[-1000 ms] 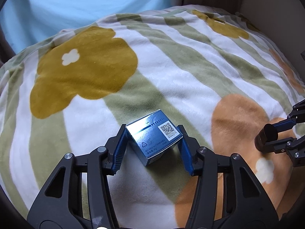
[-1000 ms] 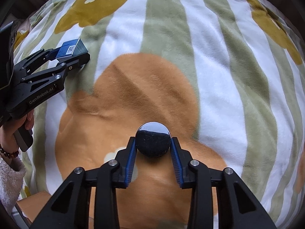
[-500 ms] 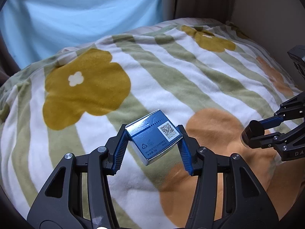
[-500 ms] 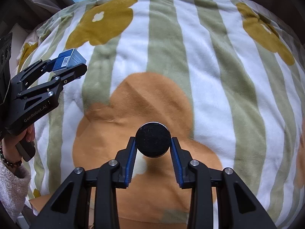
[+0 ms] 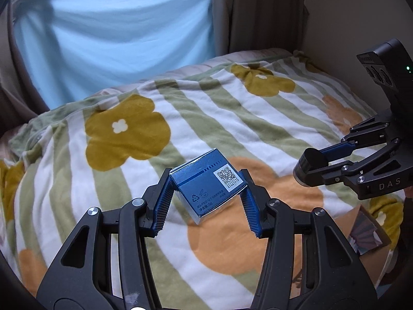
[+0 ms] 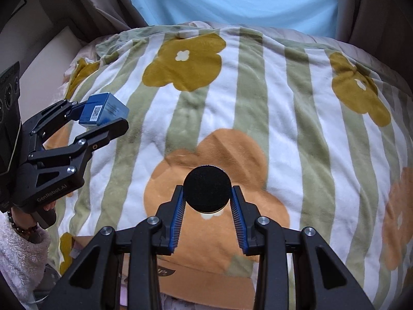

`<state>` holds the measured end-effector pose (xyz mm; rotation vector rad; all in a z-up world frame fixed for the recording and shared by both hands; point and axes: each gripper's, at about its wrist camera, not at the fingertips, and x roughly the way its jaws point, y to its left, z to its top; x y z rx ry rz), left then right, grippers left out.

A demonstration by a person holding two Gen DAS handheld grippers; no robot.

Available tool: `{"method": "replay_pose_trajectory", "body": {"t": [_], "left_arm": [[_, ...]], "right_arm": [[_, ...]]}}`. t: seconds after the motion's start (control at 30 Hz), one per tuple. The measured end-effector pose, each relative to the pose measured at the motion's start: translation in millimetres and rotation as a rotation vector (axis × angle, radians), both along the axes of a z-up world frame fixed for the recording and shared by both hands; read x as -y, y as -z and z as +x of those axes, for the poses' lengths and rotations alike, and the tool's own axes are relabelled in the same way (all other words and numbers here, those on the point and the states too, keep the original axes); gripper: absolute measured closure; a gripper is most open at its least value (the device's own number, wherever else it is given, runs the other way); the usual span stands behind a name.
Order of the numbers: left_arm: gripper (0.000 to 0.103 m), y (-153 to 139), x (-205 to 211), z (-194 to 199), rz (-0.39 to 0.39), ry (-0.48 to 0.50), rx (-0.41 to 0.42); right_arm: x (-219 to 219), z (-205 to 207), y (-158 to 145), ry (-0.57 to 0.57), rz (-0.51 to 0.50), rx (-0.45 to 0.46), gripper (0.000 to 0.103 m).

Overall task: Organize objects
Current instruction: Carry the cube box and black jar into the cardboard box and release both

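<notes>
A small blue box (image 5: 209, 184) with a QR code sits tilted between the blue pads of my left gripper (image 5: 206, 196), which is shut on it and holds it in the air above the flowered blanket (image 5: 206, 108). The right wrist view shows the same blue box (image 6: 103, 109) in the left gripper (image 6: 100, 118) at the left. My right gripper (image 6: 207, 199) is shut on a round black jar (image 6: 207, 190), lid facing the camera. In the left wrist view the black jar (image 5: 311, 162) and right gripper (image 5: 327, 165) hang at the right.
A striped blanket (image 6: 284, 103) with yellow and orange flowers covers the bed. A light blue curtain (image 5: 116, 33) hangs behind it. A cardboard box edge (image 6: 206, 279) shows at the near edge of the bed. A fuzzy white sleeve (image 6: 18, 253) is at the lower left.
Both grippers have risen off the blanket with the box and the jar still in them; the bed looks farther away and more curtain shows.
</notes>
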<state>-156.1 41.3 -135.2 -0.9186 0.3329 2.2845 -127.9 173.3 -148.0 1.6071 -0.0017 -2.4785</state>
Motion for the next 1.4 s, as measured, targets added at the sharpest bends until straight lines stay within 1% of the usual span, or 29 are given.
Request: {"method": "replay_pose_trajectory", "body": {"t": [0.2,0.3,0.37,0.5,0.6,0.67,0.77,0.83,0.93,1.1,1.2,1.4], "left_arm": [[0.056,-24,20,58,0.011,-0.08,0.015],[0.056,-31,36,90,0.028,-0.142,0.037],[0.056,-30,45,110,0.04,-0.182,0.058],[0.056,-15,59,154,0.027,-0.252,0.116],[0.056,1,66,186,0.015,-0.294,0.161],[0.056,14,70,202,0.026,-0.321,0.203],[0.056,39,73,223,0.042,-0.351,0.259],[0.056,55,74,236,0.024,-0.37,0.281],[0.056,72,76,248,0.03,-0.397,0.301],[0.056,92,74,258,-0.002,-0.428,0.307],[0.056,96,74,258,-0.008,-0.44,0.315],[0.056,95,67,257,-0.027,-0.447,0.301]], "right_arm": [[7,39,-25,-0.073,-0.004,-0.018,0.07],[10,62,-37,-0.109,-0.006,-0.023,0.07],[13,77,-39,-0.14,-0.008,-0.011,0.07],[15,107,-38,-0.168,-0.013,0.011,0.07],[15,125,-30,-0.182,-0.019,0.043,0.07],[17,137,-23,-0.197,-0.014,0.056,0.07],[23,154,-15,-0.24,0.028,0.023,0.07],[26,162,-4,-0.271,0.038,0.021,0.07],[27,171,18,-0.281,0.037,0.048,0.07],[23,173,45,-0.245,0.006,0.09,0.07],[22,172,53,-0.237,0.001,0.097,0.07],[23,165,61,-0.241,0.002,0.092,0.07]]}}
